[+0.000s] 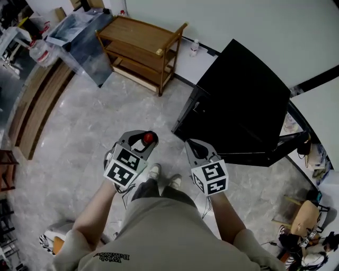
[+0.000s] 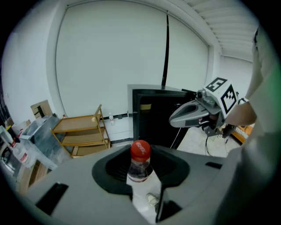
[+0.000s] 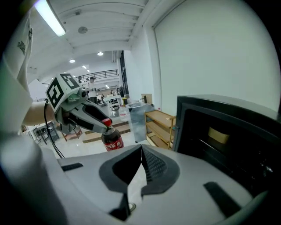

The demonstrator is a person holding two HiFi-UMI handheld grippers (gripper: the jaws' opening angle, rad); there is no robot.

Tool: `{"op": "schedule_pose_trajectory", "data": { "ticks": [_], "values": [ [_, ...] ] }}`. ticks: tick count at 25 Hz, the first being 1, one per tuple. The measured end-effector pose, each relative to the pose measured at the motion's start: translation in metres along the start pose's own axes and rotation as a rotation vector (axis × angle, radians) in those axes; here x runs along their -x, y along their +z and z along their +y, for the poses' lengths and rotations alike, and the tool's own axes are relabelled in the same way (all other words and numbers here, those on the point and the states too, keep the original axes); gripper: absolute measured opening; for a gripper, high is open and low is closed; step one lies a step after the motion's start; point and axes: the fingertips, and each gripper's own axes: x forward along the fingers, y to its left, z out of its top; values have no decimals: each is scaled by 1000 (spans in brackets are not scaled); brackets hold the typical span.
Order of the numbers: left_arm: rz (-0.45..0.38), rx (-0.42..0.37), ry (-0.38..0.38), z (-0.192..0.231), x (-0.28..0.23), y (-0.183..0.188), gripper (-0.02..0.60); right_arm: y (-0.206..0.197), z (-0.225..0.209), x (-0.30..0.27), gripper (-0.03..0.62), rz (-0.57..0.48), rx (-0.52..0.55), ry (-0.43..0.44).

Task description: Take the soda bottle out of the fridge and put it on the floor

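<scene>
Jaws of the left gripper point(image 1: 147, 139) are clamped on the neck of the soda bottle point(image 2: 139, 166), and its red cap pokes up between them. The bottle hangs in the air above the floor point(image 1: 90, 127), outside the black fridge point(image 1: 238, 100) and to its left in the head view. The right gripper point(image 3: 141, 154) rides alongside, nearer the fridge, its jaws pressed together on nothing. Below them the person's shoes point(image 1: 154, 170) stand on the pale floor before the fridge. Further left of the fridge, a wooden shelf point(image 1: 140, 47) sits against the white wall point(image 1: 212, 16).
</scene>
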Motion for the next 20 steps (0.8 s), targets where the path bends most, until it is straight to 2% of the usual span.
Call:
{"op": "schedule_pose_trajectory", "data": {
  "ticks": [5,8,12,15,20],
  "values": [
    [27,63,76,29,16,-33,129,8,26,-32,-3,16,42,75],
    [29,104,110,44,23,-50,129,7,37,-54,-3,35,75,91],
    [59,95,158,63,21,-75,129,-2,43,-84,-3,73,90,101],
    [71,103,172,76,12,-94,129,-12,50,-106,-3,107,100,123],
    [85,171,160,95,-14,-131,129,-40,58,-146,-3,164,83,156]
  ]
}}
